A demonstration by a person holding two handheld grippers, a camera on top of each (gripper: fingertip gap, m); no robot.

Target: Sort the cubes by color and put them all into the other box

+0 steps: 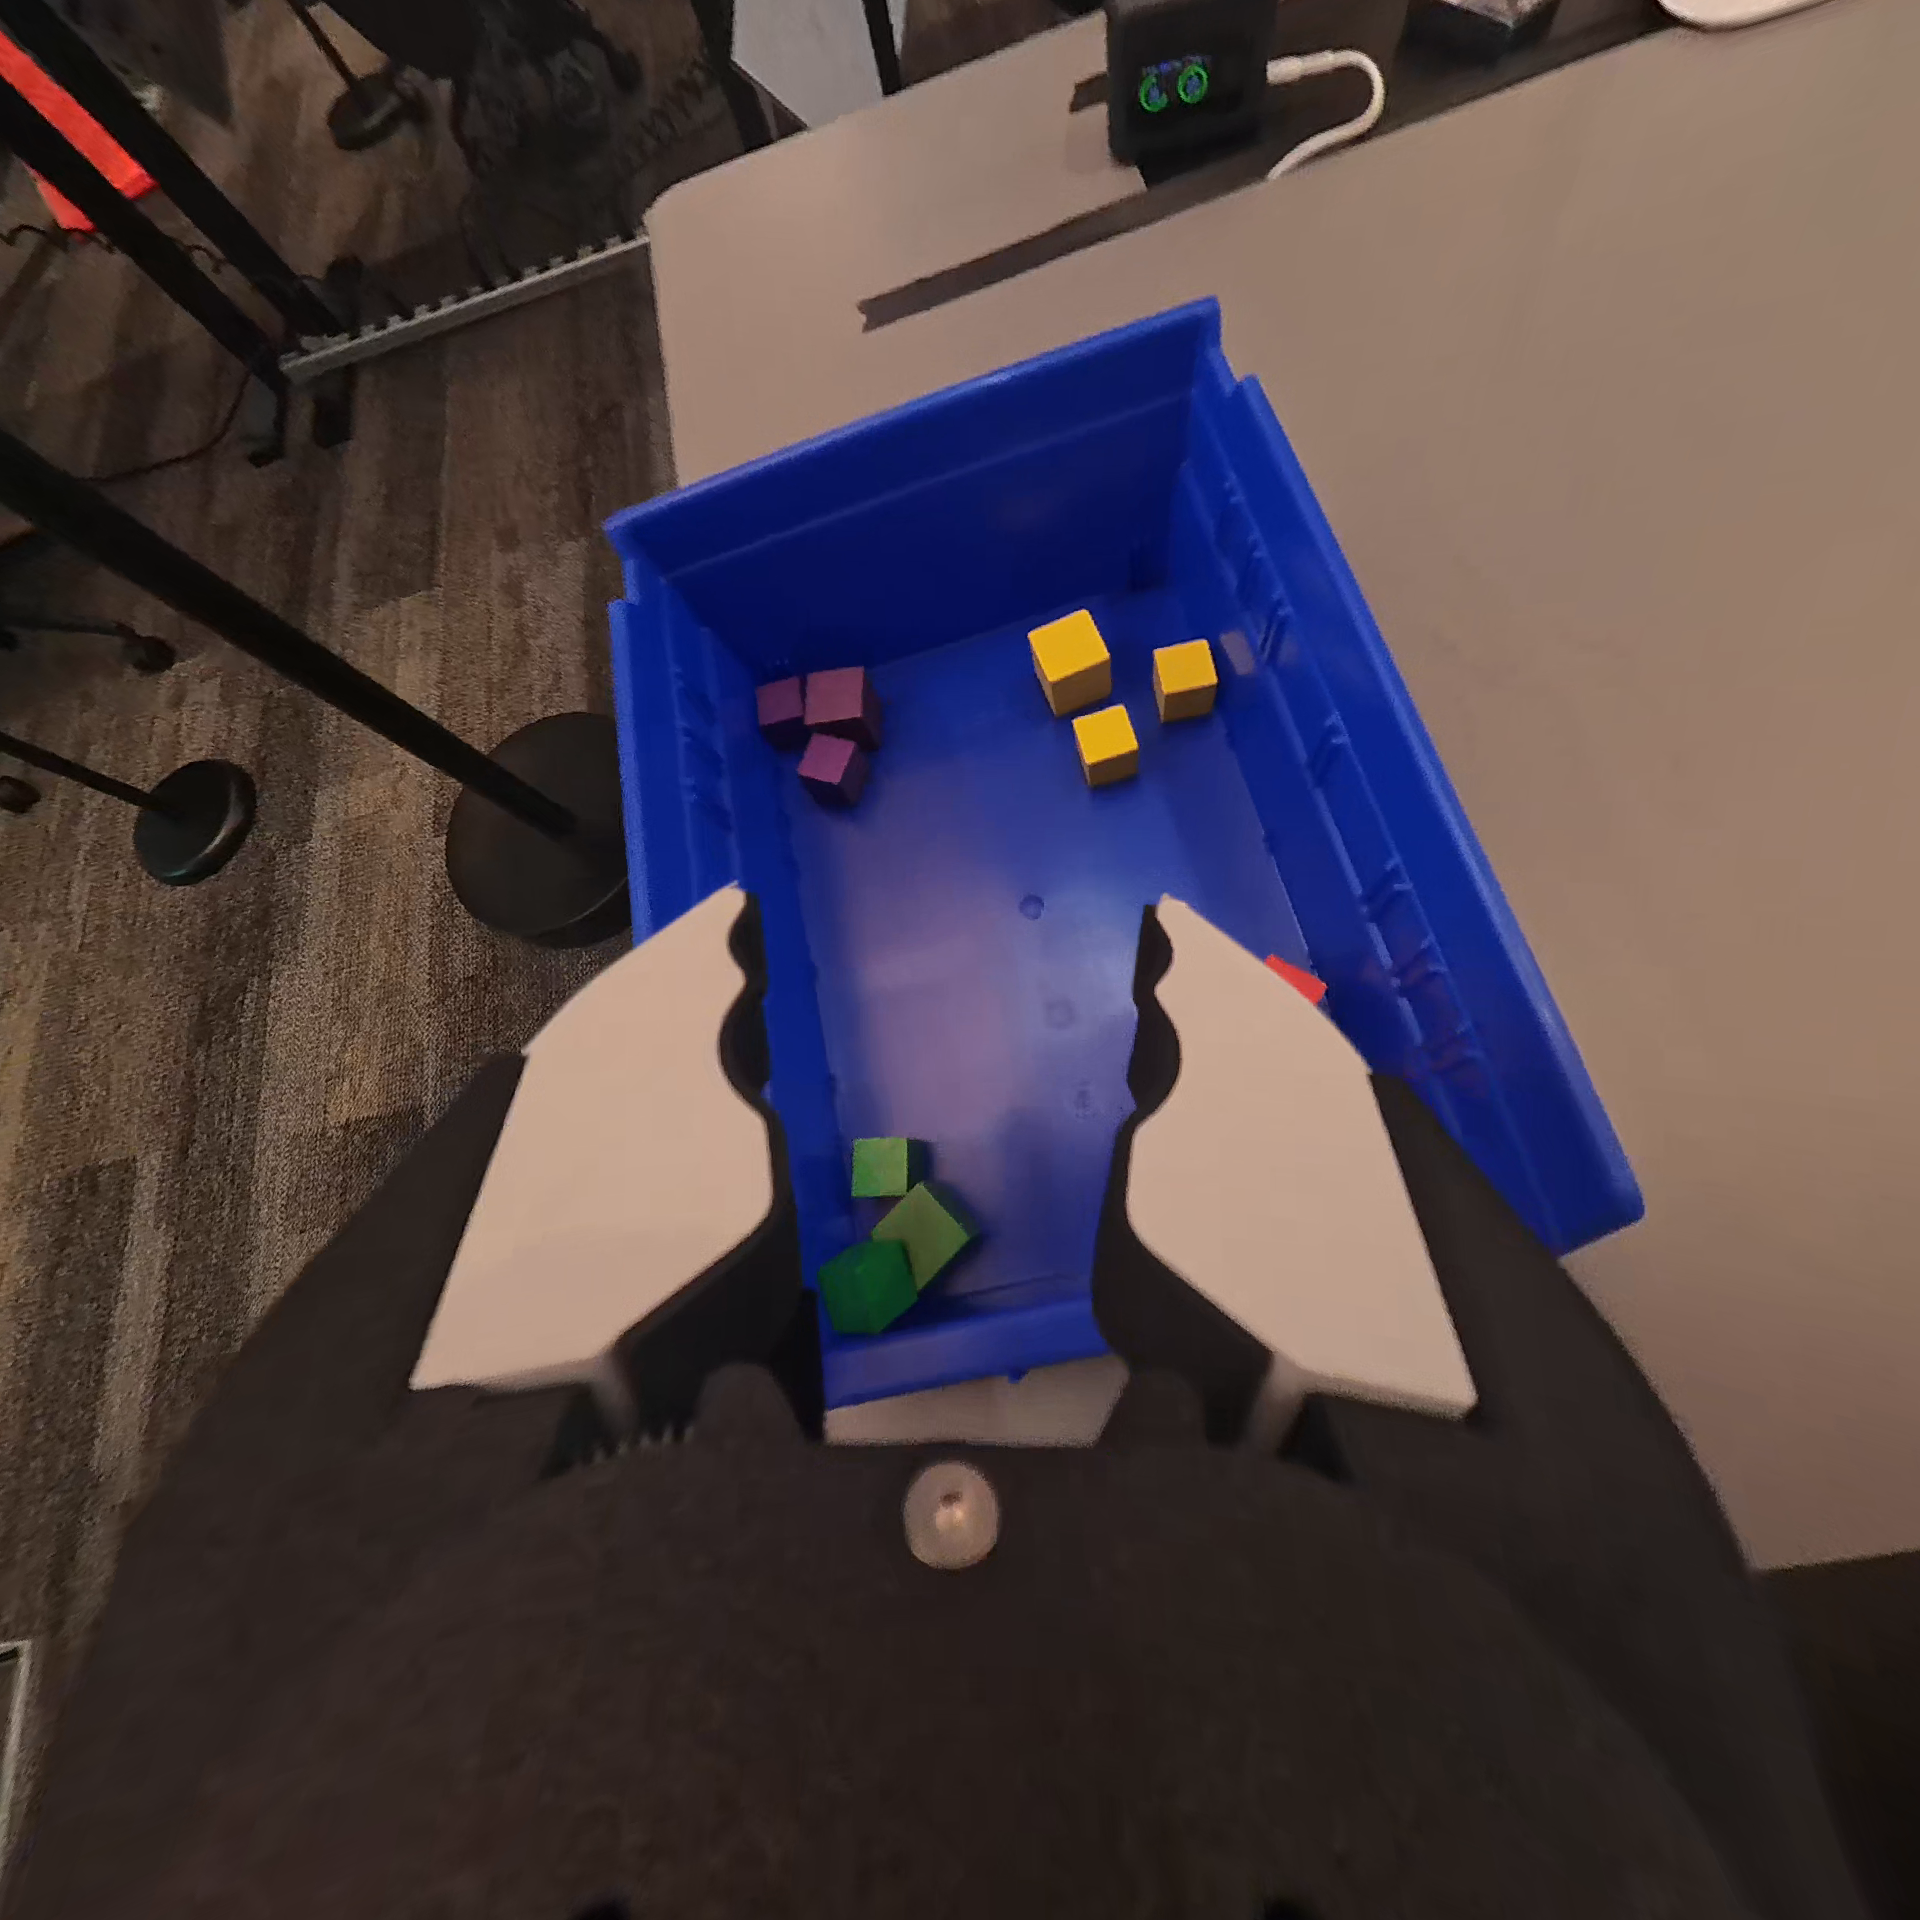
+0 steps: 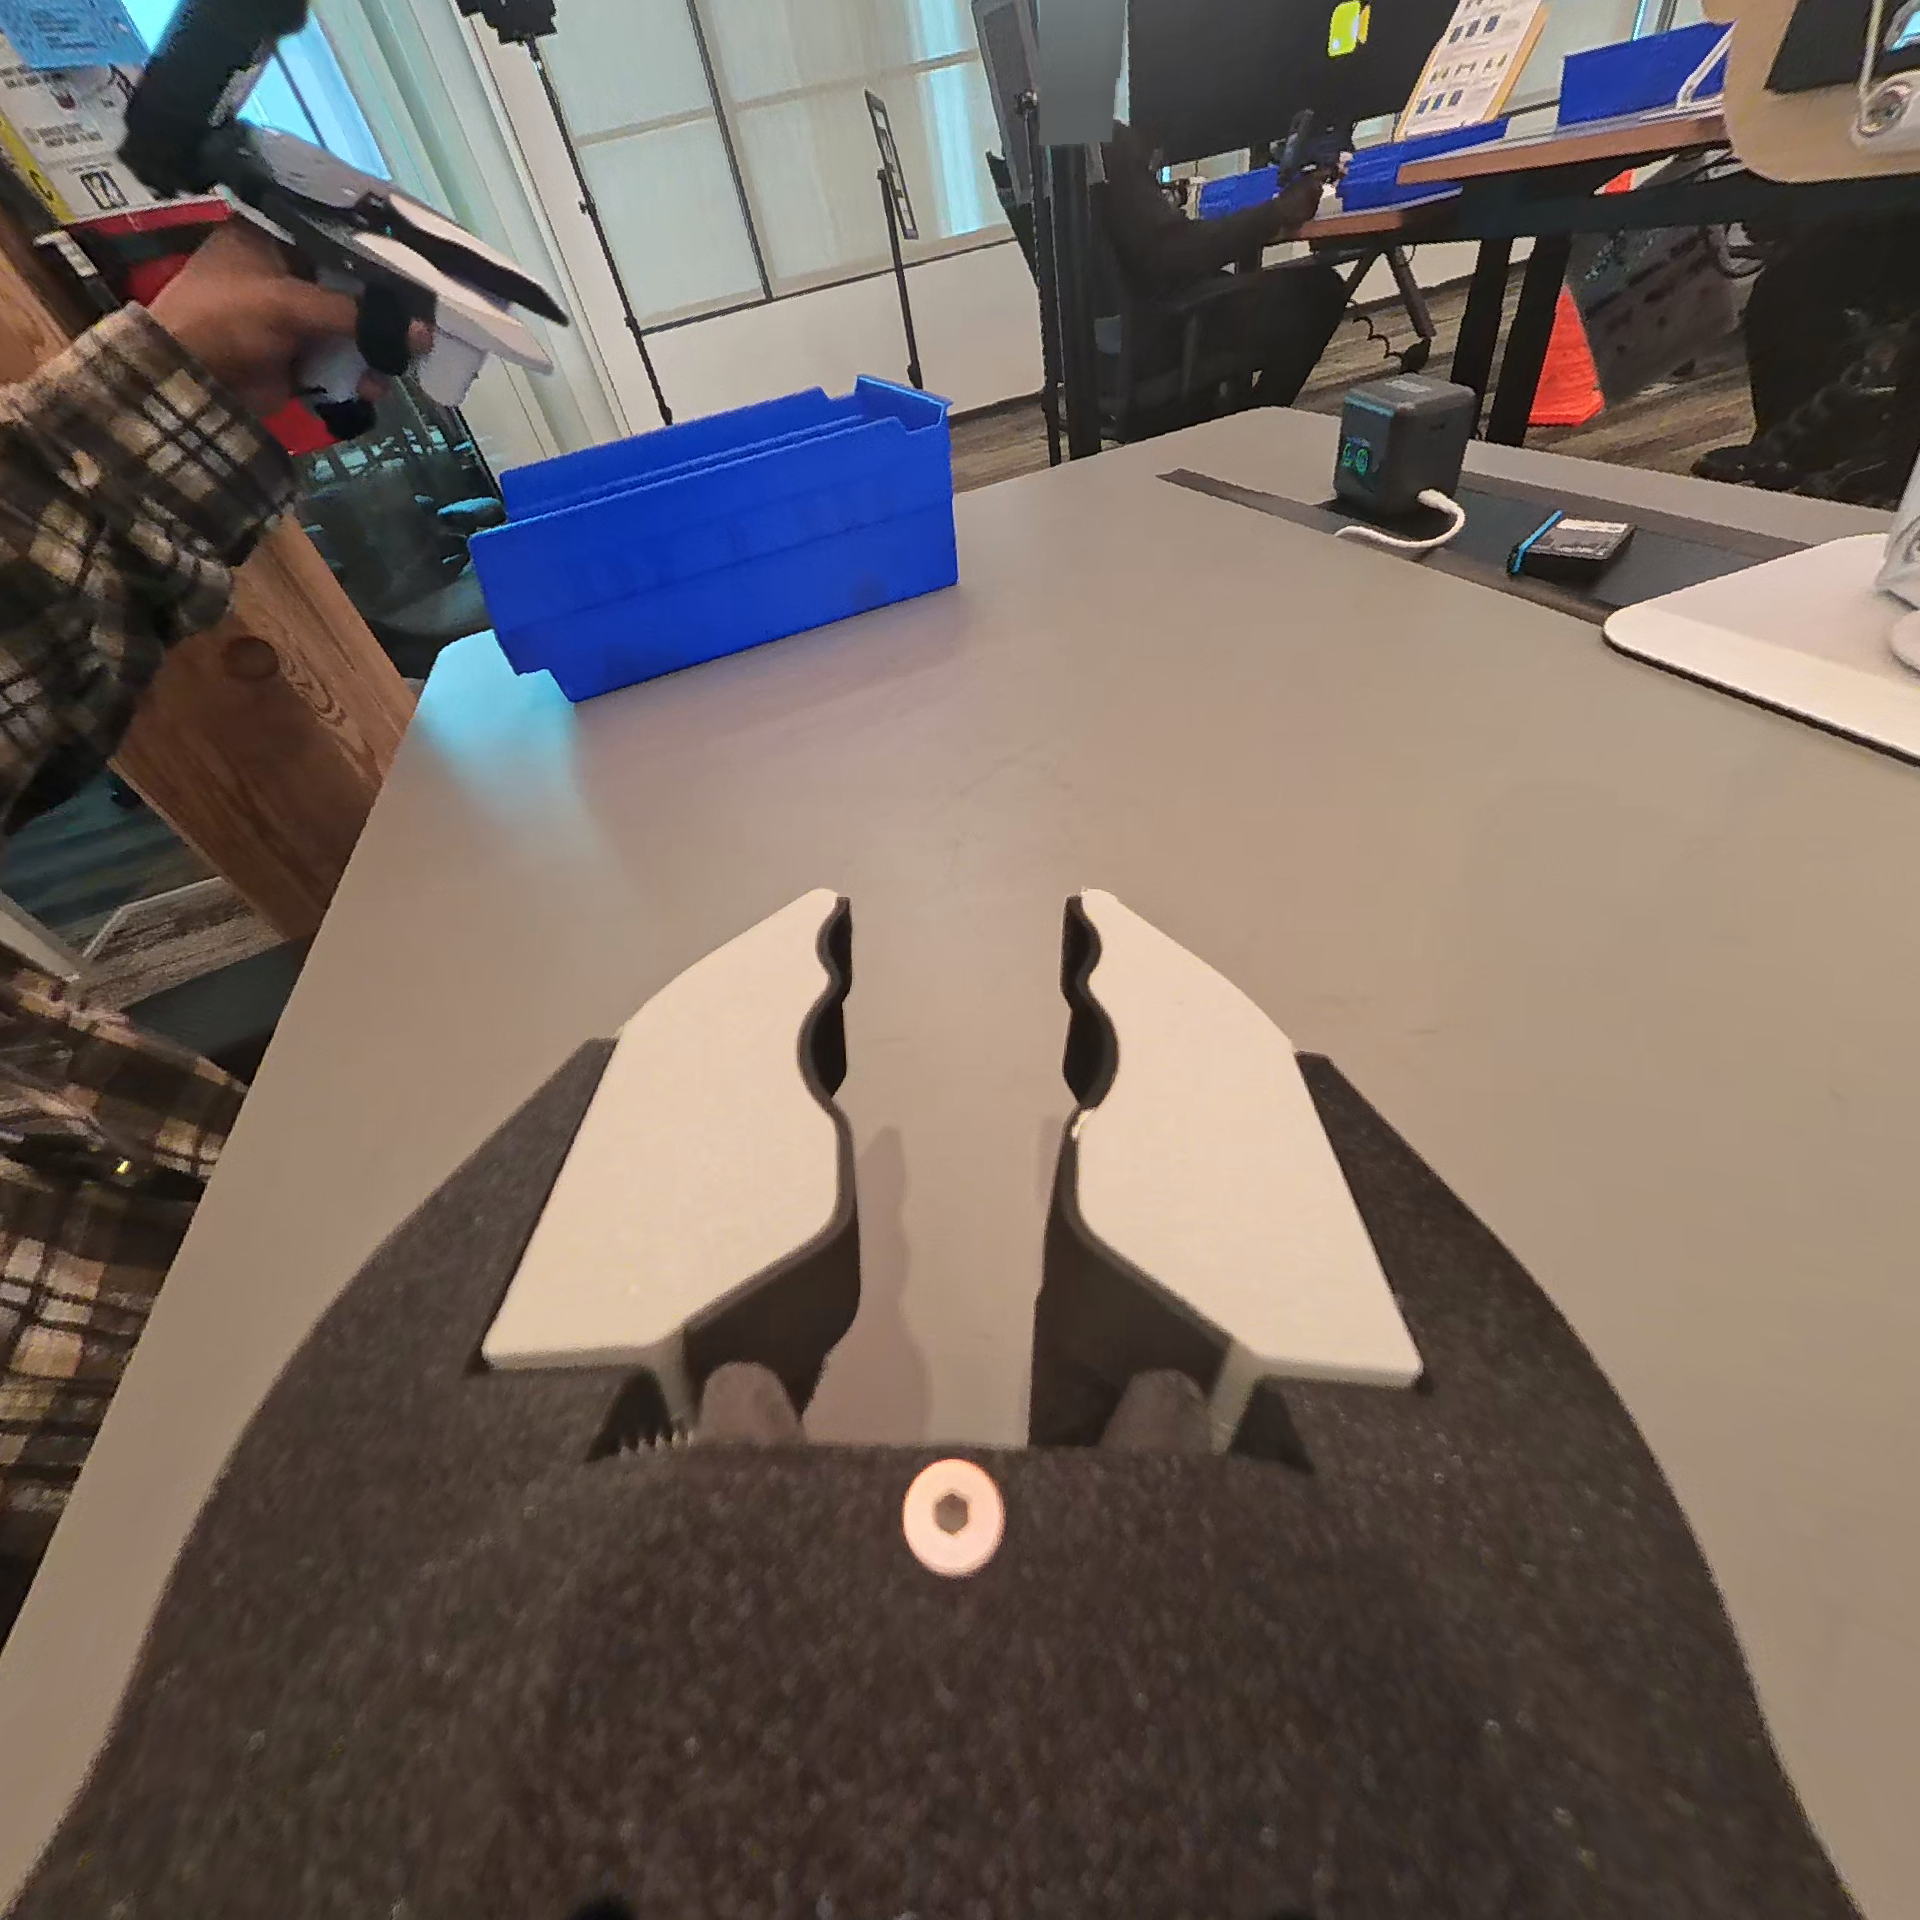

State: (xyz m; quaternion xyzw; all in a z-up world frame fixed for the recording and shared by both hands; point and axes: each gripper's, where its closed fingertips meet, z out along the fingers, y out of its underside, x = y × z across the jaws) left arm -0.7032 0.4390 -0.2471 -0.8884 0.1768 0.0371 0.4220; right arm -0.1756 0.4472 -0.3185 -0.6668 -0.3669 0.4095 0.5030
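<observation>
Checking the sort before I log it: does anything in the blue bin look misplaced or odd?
Nothing stands out. In the blue bin, the purple cubes, yellow cubes and green cubes sit in three separate clusters. A red bit peeks from behind the left gripper; mostly hidden.

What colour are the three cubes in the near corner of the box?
Green, seen best in the left wrist view.

The box (image 1: 914, 488) is bright blue. Inside it lie purple cubes (image 1: 826, 727), yellow cubes (image 1: 1112, 686) and green cubes (image 1: 894, 1236), with a sliver of red (image 1: 1297, 977) by one wall. The table (image 2: 1299, 831) is plain grey. Both grippers have pale grey fingers (image 2: 717, 1143) on black bodies. The sleeve (image 2: 94, 540) is plaid in brown, cream and black.
</observation>
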